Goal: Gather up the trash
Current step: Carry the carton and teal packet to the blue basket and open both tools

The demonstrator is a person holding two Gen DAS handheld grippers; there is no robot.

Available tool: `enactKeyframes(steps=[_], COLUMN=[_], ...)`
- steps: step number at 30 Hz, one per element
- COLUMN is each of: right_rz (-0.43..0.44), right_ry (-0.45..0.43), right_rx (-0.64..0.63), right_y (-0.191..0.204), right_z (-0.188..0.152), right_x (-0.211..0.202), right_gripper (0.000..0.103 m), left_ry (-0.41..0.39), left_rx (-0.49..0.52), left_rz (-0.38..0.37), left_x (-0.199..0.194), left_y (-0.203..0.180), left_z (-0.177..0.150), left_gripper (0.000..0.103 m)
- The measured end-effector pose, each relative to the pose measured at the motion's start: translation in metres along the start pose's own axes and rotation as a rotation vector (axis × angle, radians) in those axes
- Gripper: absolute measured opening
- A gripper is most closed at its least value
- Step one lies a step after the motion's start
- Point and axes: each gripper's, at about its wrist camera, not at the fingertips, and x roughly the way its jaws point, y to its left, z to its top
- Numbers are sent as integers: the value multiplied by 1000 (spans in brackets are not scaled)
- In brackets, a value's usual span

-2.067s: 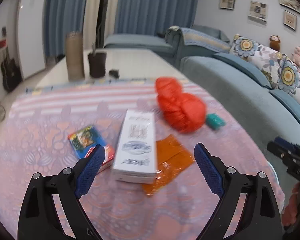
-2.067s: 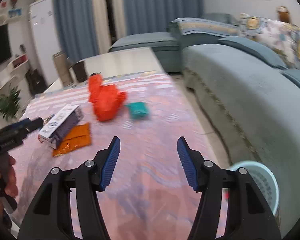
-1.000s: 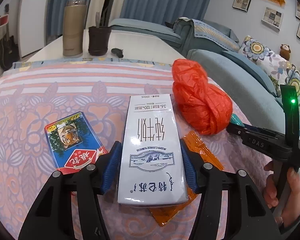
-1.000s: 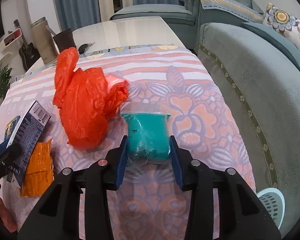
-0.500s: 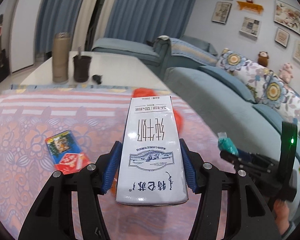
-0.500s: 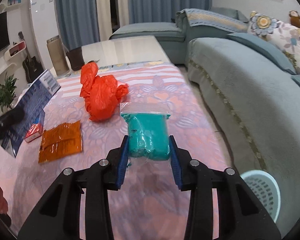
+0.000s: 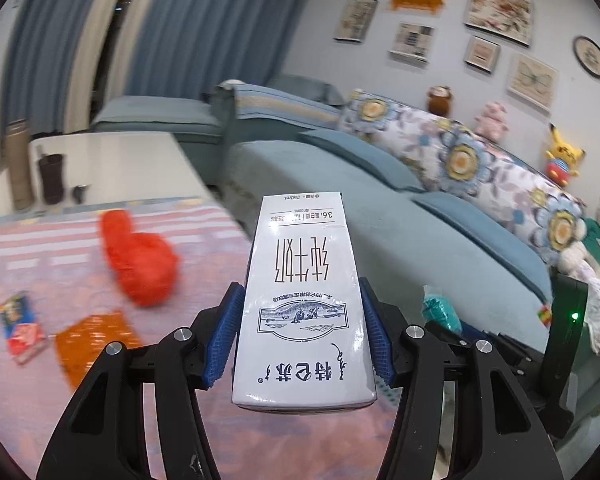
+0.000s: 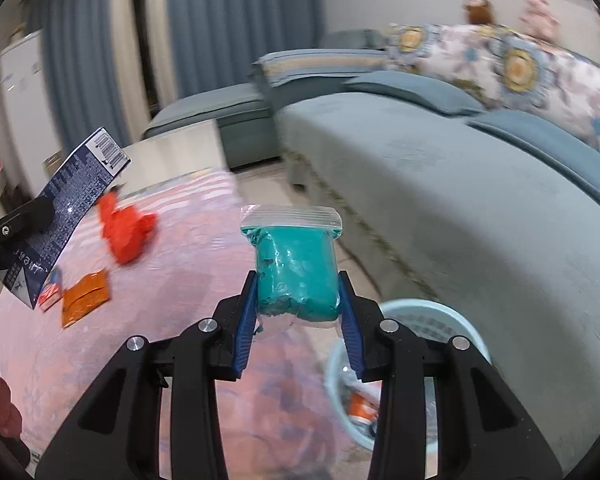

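Note:
My left gripper is shut on a white milk carton and holds it in the air above the table's right part. The carton also shows in the right wrist view. My right gripper is shut on a clear zip bag of teal stuff, held above the table's right edge, over a pale blue waste basket on the floor. The bag also shows in the left wrist view. A red plastic bag, an orange wrapper and a small tiger packet lie on the table.
The table has a pink flowered cloth. A blue sofa runs along the right. A tall flask and a dark cup stand at the table's far end. The basket holds some trash.
Both grippers have swung right, away from the table's middle, with the carton and the teal bag still held. The waste basket now sits just under the right gripper.

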Motion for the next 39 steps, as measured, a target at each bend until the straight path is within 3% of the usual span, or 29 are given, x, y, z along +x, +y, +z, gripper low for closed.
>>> enactKeyframes(steps=[4, 8, 12, 17, 21, 31, 39], right_rz=[-76, -125, -149, -163, -170, -150, -102], right_ry=[35, 109, 196, 257, 276, 285, 188], right_rx=[94, 173, 241, 289, 309, 340, 223], right_y=[-46, -84, -111, -129, -137, -143, -99], right_z=[-12, -33, -51, -67, -75, -77, -52], right_x=[3, 21, 43, 60, 65, 70, 45], right_gripper=[35, 35, 36, 37, 41, 45, 45], left_ry=[45, 172, 268, 333, 328, 308, 228], left_rx=[40, 44, 55, 107, 89, 70, 52], left_rz=[-107, -208, -234, -226, -229, -222, -197], left_x=[27, 74, 108, 134, 137, 127, 90], left_y=[-33, -53, -65, -78, -76, -63, -45], left_z=[-15, -48, -69, -82, -86, -83, -61], left_gripper=[55, 55, 55, 55, 69, 69, 67])
